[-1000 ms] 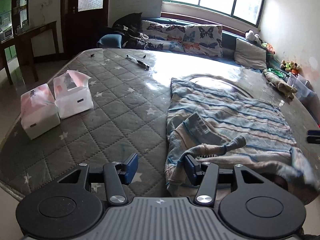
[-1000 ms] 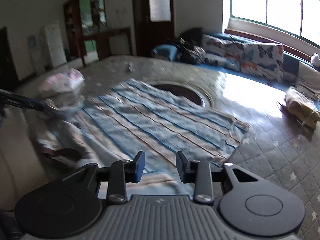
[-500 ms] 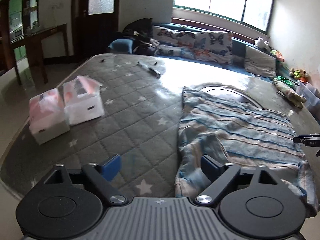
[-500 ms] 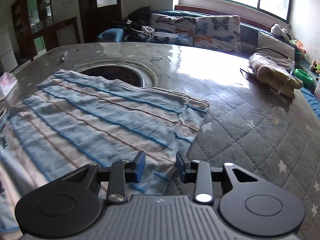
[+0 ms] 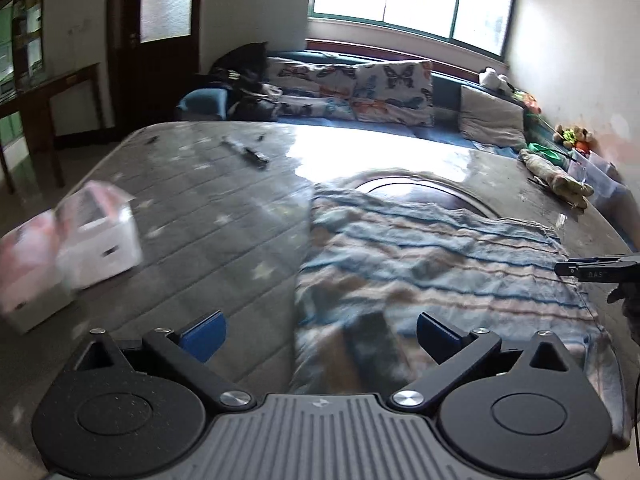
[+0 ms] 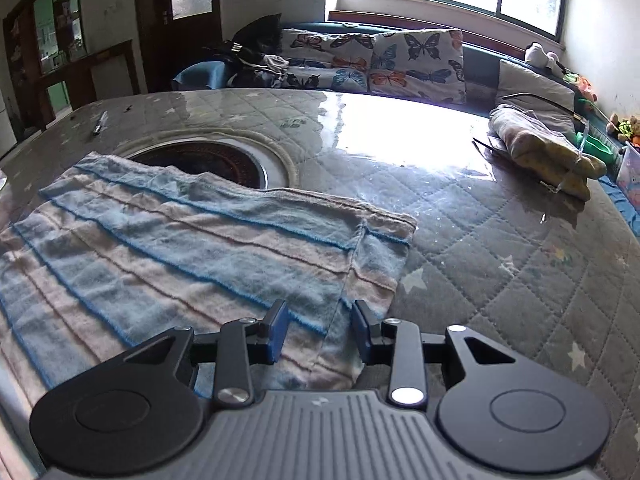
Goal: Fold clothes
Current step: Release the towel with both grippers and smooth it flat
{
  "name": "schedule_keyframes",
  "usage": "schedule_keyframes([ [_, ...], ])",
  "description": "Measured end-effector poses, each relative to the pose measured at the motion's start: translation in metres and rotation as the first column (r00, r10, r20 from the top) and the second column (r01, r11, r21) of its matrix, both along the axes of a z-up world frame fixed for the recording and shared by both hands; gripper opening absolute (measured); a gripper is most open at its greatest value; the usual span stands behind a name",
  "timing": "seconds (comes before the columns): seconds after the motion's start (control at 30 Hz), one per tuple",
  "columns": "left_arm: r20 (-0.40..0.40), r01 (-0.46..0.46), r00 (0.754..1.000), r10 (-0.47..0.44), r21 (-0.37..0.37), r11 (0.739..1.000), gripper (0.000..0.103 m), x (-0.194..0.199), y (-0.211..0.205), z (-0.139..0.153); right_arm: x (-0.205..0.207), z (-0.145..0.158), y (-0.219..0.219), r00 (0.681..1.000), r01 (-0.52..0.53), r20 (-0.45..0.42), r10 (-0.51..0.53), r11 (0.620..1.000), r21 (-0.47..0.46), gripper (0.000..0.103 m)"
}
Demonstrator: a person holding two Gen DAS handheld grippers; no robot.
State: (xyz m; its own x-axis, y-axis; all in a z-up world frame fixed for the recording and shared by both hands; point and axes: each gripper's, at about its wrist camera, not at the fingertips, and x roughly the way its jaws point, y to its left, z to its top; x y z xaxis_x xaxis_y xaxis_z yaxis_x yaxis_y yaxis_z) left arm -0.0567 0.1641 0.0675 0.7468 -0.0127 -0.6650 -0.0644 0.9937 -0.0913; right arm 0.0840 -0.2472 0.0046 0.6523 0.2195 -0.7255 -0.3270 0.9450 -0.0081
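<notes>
A blue, pink and white striped garment (image 5: 432,264) lies spread flat on the grey quilted table (image 5: 224,216); it also shows in the right wrist view (image 6: 192,248). My left gripper (image 5: 320,332) is wide open and empty above the garment's near left edge. My right gripper (image 6: 320,330) is partly open and empty, hovering over the garment's near right corner with its folded side seam between the fingers. The right gripper's tip shows in the left wrist view (image 5: 596,270) at the far right.
Two white and pink tissue packs (image 5: 64,256) sit at the table's left edge. A pen (image 5: 246,152) lies far back. A round dark inset (image 6: 204,162) lies behind the garment. A folded beige cloth (image 6: 544,148) lies at right. A cushioned sofa (image 6: 380,64) stands behind.
My left gripper opened wide, let go of the garment's bunched part and lifted. My right gripper swung to the garment's right corner. The garment now lies flatter.
</notes>
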Motion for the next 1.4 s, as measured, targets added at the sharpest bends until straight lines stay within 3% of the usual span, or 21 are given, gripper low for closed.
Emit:
schedule_keyframes([
  [0.2, -0.005, -0.001, 1.000, 0.001, -0.014, 1.000, 0.099, 0.068, -0.008, -0.007, 0.008, 0.002, -0.005, 0.999, 0.042, 0.005, -0.042, 0.999, 0.008, 0.035],
  [0.27, -0.019, -0.001, 1.000, 0.001, -0.013, 1.000, 0.084, 0.088, -0.010, -0.010, 0.012, 0.001, -0.009, 0.998, 0.058, 0.001, -0.058, 0.998, 0.010, 0.035],
  [0.33, -0.029, 0.042, 0.999, -0.043, -0.053, 0.998, 0.078, 0.101, -0.014, -0.012, 0.015, 0.001, -0.012, 0.997, 0.072, -0.012, -0.072, 0.997, 0.016, 0.035],
  [0.5, -0.038, 0.121, 0.992, -0.122, -0.023, 0.992, 0.077, 0.123, -0.034, -0.019, 0.022, 0.000, -0.011, 0.997, 0.075, -0.019, -0.075, 0.997, 0.010, 0.035],
  [0.6, -0.071, 0.146, 0.987, -0.147, -0.024, 0.989, 0.070, 0.140, -0.038, -0.031, 0.029, -0.001, -0.008, 0.997, 0.081, -0.007, -0.081, 0.997, 0.003, 0.022],
  [0.67, -0.101, 0.141, 0.985, -0.143, -0.023, 0.990, 0.059, 0.149, -0.035, -0.040, 0.033, -0.001, -0.006, 0.997, 0.078, 0.005, -0.078, 0.997, -0.008, 0.014],
  [0.83, -0.128, 0.108, 0.986, -0.108, -0.009, 0.994, 0.045, 0.164, -0.026, -0.058, 0.044, -0.003, -0.001, 0.997, 0.077, 0.020, -0.076, 0.997, -0.018, 0.007],
  [1.13, -0.107, 0.085, 0.991, -0.078, 0.061, 0.995, 0.044, 0.186, -0.032, -0.064, 0.069, -0.004, 0.004, 0.995, 0.094, 0.036, -0.092, 0.995, -0.036, 0.007],
  [1.4, -0.094, 0.067, 0.994, -0.060, 0.077, 0.995, 0.044, 0.214, -0.037, -0.066, 0.105, -0.008, 0.007, 0.995, 0.086, 0.057, -0.083, 0.994, -0.064, 0.007],
])
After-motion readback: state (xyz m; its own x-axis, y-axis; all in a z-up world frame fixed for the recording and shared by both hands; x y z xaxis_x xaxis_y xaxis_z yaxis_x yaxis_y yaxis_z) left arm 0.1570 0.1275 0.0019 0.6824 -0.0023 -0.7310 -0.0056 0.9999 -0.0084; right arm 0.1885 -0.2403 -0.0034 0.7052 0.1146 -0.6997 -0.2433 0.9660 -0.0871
